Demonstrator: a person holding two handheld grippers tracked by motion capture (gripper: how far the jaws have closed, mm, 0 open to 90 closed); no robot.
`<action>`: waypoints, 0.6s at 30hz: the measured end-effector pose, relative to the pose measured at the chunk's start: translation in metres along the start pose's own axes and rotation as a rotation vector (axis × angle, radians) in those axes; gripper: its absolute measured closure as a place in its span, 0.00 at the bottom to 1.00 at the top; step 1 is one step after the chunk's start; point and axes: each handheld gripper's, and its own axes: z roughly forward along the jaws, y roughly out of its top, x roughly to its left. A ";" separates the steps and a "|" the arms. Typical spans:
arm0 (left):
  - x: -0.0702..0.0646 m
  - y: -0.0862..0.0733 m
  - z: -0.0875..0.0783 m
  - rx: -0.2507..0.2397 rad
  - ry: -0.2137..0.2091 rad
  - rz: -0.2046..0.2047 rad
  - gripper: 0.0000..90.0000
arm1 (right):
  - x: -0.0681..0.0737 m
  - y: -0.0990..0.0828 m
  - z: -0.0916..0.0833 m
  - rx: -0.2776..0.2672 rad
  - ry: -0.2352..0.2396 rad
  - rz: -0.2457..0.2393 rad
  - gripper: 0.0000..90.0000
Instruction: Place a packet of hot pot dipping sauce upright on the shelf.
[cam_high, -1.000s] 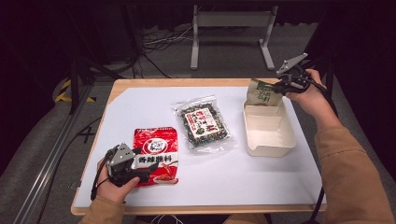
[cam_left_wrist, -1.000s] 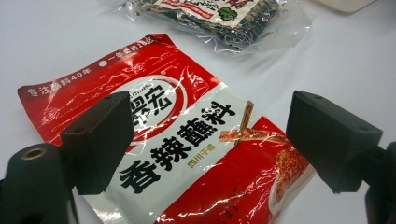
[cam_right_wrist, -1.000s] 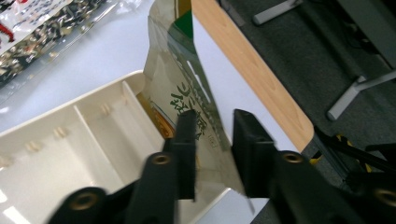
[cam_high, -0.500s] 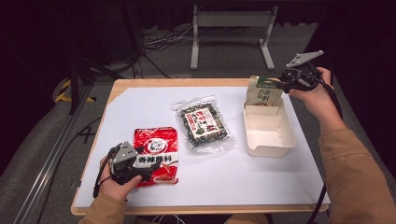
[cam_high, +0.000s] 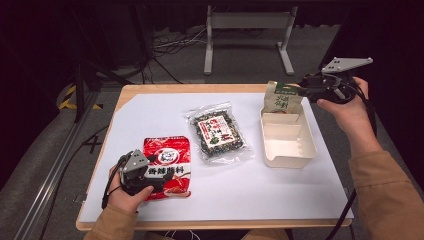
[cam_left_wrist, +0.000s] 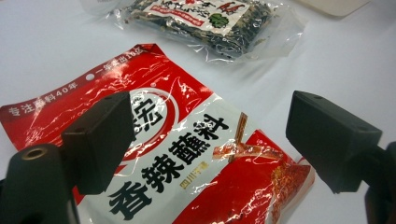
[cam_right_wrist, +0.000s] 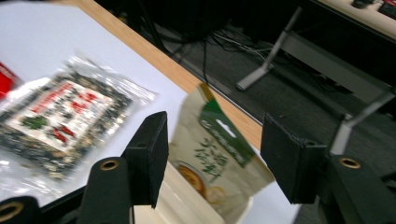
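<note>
Green-and-beige pouch (cam_high: 283, 98) stands in far end of tray (cam_high: 290, 150) near table's far right corner, right gripper (cam_high: 306, 88) just opened, clear; left gripper (cam_high: 150, 176) wide over red packet (cam_high: 167, 165), near left, clear packet (cam_high: 218, 132) unpacked.

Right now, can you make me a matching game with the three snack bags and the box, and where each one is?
Things:
1. red bag
2. clear bag
3. green-topped bag
4. cream box

Places:
A. standing in the far end of the box
B. flat in the middle of the table
C. near left, under the left hand-held gripper
D. on the right side of the table

Pairs: 1-C, 2-B, 3-A, 4-D
</note>
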 end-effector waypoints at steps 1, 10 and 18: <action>0.001 0.000 -0.001 0.002 -0.001 0.004 0.19 | 0.004 0.000 -0.004 -0.012 0.017 0.007 0.47; 0.006 0.000 -0.007 -0.008 0.013 -0.004 0.19 | 0.033 -0.009 -0.020 -0.097 0.126 0.047 0.46; 0.007 -0.001 -0.004 -0.008 0.015 -0.006 0.12 | 0.055 -0.026 -0.025 -0.127 0.170 0.062 0.44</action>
